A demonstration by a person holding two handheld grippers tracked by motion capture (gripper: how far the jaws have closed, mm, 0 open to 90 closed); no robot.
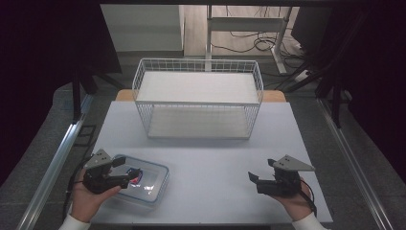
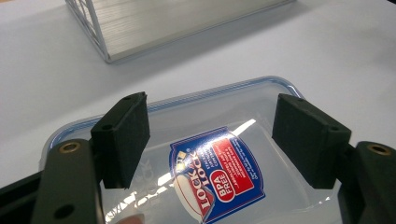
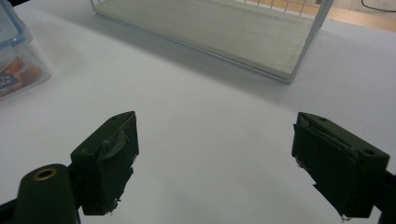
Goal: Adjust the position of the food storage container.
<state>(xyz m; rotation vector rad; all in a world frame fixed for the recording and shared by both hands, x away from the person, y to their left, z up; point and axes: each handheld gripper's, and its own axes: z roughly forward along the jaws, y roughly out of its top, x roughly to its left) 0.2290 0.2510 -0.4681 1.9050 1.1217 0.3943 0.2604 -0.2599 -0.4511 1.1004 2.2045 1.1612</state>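
Note:
A clear plastic container with a blue-rimmed lid lies flat at the table's front left. A red and blue label is stuck on the lid. My left gripper hovers over the container's left part, pointing right. In the left gripper view its jaws stand wide apart above the lid, with the label between them and the pads touching nothing. My right gripper is at the front right, held open over bare table. The container's corner shows at the left edge of the right gripper view.
A white two-level wire rack stands at the back middle of the grey table, its open side toward me. Its lower shelf lies ahead of the right gripper. Floor, cables and a metal frame lie beyond the table.

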